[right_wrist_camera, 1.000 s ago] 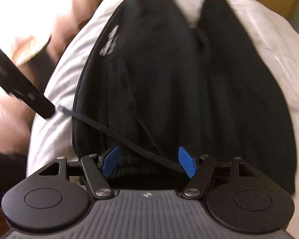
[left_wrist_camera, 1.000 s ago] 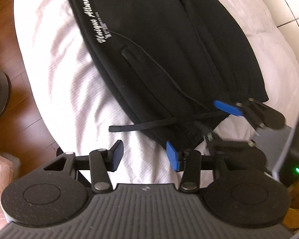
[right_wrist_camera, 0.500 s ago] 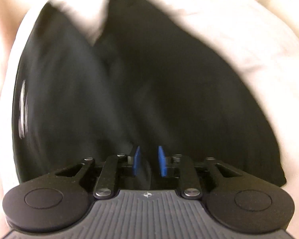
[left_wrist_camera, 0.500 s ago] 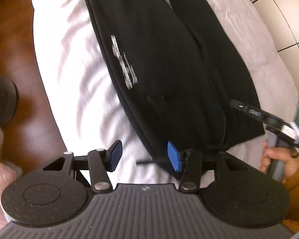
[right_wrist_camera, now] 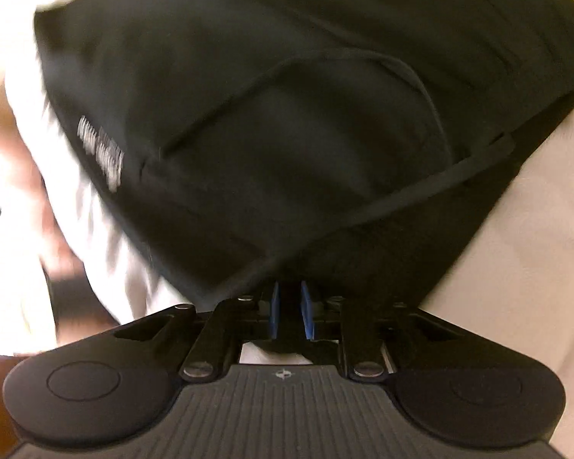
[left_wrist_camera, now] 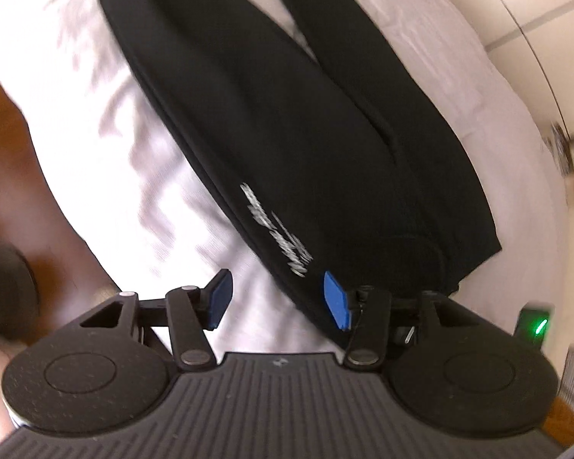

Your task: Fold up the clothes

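Note:
Black pants (left_wrist_camera: 306,114) with a white printed logo (left_wrist_camera: 279,244) lie flat on a white bed sheet (left_wrist_camera: 95,114). My left gripper (left_wrist_camera: 277,298) is open above the pants' side edge near the logo, its right pad over the black cloth and its left pad over the sheet. In the right wrist view the pants (right_wrist_camera: 287,114) fill the frame, and the drawstring (right_wrist_camera: 440,176) runs across them. My right gripper (right_wrist_camera: 288,313) points down at the waistband end. Its jaws are closing, with a fold of the black fabric pinched between the blue pads.
Brown wooden floor (left_wrist_camera: 4,134) lies beyond the bed's left edge, with a dark round object (left_wrist_camera: 4,290) on it. Pale cabinet panels (left_wrist_camera: 535,19) stand at the far right. A black unit with a green light (left_wrist_camera: 535,323) shows at the lower right.
The right gripper rolled, came down onto the pants' waistband end and narrowed its jaws onto the fabric. The left gripper slid along the pants, so the logo now sits near its fingers.

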A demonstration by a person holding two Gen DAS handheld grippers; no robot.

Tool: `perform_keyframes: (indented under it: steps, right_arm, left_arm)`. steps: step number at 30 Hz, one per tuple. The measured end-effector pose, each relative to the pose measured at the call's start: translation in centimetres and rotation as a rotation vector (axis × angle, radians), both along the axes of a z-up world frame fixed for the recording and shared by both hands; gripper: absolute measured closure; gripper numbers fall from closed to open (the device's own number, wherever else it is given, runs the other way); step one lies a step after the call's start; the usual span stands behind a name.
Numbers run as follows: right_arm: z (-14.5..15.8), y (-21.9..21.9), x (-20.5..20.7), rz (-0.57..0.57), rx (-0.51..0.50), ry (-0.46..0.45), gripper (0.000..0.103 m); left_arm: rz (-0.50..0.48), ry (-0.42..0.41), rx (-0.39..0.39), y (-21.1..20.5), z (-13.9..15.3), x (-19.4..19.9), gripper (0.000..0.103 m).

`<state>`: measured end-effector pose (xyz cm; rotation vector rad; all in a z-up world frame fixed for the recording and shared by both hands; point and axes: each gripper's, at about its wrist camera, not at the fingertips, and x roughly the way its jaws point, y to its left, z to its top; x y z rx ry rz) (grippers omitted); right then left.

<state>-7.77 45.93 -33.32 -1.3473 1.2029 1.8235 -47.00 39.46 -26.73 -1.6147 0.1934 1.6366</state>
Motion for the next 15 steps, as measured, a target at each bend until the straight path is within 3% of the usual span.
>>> perform_keyframes:
  steps: [3,5,6,10,15]
  right_arm:
    - [3.3,1.6,0.7,-0.397,0.131,0.301,0.083]
    - [5.4,1.8,1.5,-0.616,0.166,0.431,0.08]
    - [6.1,1.5,1.4,-0.649,0.176,0.426,0.077]
    - [6.2,-0.8,0.6,-0.626,0.148,0.225,0.059]
    - [3.4,-5.2,-0.2,-0.685,-0.015,0.088,0.057]
  left_arm:
    - [-0.047,0.012,-0.005,-1.0,0.7,-4.2,0.053]
    - [-0.07,0.023,0.0,-1.0,1.1,-6.6,0.051]
    - [-0.077,0.026,0.002,-1.1,1.4,-7.7,0.049]
    - [-0.05,-0.015,0.018,-1.0,1.5,-10.5,0.045]
    - [-0.02,-0.044,0.012,0.2,1.5,-13.2,0.045]
